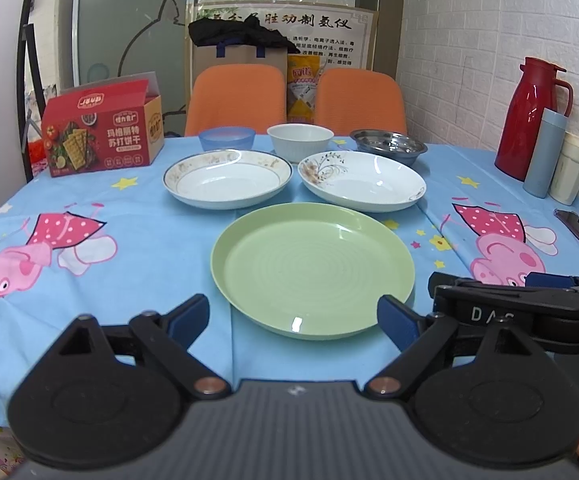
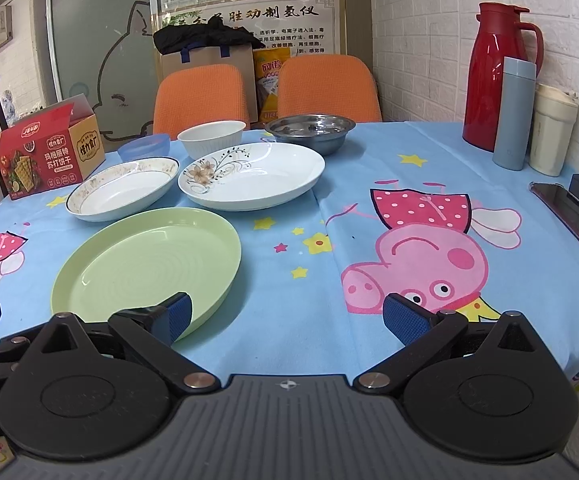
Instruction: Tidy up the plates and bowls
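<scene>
A green plate (image 1: 312, 268) (image 2: 149, 264) lies nearest on the blue tablecloth. Behind it lie a gold-rimmed white plate (image 1: 227, 178) (image 2: 123, 190) and a flower-patterned white plate (image 1: 363, 180) (image 2: 253, 176). Further back stand a blue bowl (image 1: 227, 138) (image 2: 145, 146), a white bowl (image 1: 300, 141) (image 2: 211, 138) and a steel bowl (image 1: 387, 146) (image 2: 309, 128). My left gripper (image 1: 293, 320) is open and empty, just short of the green plate. My right gripper (image 2: 287, 316) is open and empty, to the right of the green plate.
A red cracker box (image 1: 103, 132) (image 2: 49, 152) stands at the back left. A red thermos (image 2: 497, 76), a blue flask (image 2: 515, 114) and a cream cup (image 2: 551, 132) stand by the right wall, with a phone (image 2: 569, 208) nearer. Two orange chairs (image 1: 235, 98) stand behind the table.
</scene>
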Available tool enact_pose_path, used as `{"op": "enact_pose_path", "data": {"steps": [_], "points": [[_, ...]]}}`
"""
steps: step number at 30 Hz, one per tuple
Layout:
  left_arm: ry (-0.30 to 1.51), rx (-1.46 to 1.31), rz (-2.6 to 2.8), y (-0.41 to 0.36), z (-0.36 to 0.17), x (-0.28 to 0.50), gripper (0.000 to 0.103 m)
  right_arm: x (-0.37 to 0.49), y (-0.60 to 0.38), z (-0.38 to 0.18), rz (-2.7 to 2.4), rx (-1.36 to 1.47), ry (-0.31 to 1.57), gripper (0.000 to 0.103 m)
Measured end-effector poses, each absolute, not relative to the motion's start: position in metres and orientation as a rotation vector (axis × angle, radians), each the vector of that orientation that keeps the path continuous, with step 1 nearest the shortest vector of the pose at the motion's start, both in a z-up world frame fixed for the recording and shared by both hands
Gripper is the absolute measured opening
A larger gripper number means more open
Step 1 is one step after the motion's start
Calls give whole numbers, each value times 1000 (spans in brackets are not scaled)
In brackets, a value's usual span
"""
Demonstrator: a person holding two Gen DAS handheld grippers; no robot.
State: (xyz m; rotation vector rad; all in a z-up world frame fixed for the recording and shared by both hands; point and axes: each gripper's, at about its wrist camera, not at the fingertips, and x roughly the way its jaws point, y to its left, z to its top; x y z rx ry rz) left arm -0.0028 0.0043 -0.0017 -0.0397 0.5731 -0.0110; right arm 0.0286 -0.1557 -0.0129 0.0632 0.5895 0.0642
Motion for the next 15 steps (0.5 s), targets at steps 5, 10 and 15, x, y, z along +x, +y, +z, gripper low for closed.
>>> {"op": "enact_pose_path", "data": {"steps": [5, 10, 15], "points": [[574, -40, -11, 4, -1, -3, 90, 29, -156, -13, 65, 64, 589, 103], [574, -40, -11, 4, -1, -3, 89, 28, -156, -12, 66, 62, 588, 103], [572, -39, -12, 4, -1, -3, 90, 28, -155, -12, 66, 62, 586, 103]]}}
